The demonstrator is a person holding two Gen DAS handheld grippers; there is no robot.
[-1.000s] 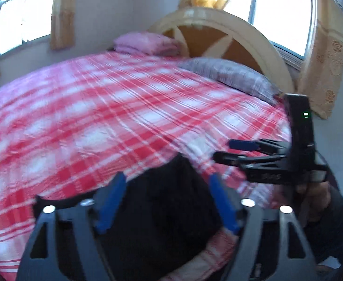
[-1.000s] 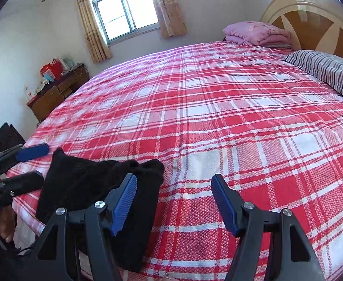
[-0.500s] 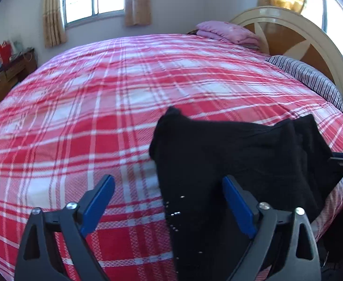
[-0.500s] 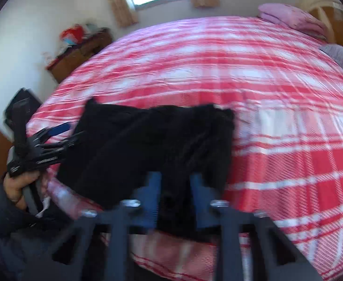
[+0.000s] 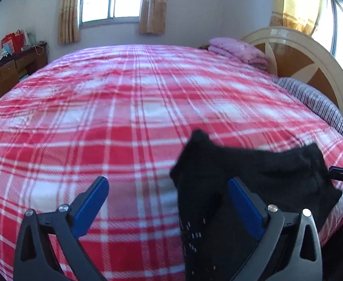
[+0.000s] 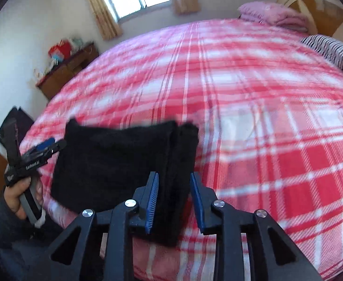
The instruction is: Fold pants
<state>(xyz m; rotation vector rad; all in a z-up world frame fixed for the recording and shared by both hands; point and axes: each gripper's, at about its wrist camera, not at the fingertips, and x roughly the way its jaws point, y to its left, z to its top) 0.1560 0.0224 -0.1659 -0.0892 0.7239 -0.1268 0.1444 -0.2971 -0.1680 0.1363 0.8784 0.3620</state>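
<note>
Black pants (image 6: 115,164) lie on the plaid bed's (image 6: 265,117) near edge. The right hand-held gripper (image 6: 173,199) (half-closed) straddles their edge without clamping; the left hand-held gripper (image 5: 166,201) is spread wide beside them.

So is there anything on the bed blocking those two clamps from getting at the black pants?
Nothing visible. The black pants lie at the blanket's near edge; the right gripper straddles a fold, and the left gripper hangs open by the other end.
</note>
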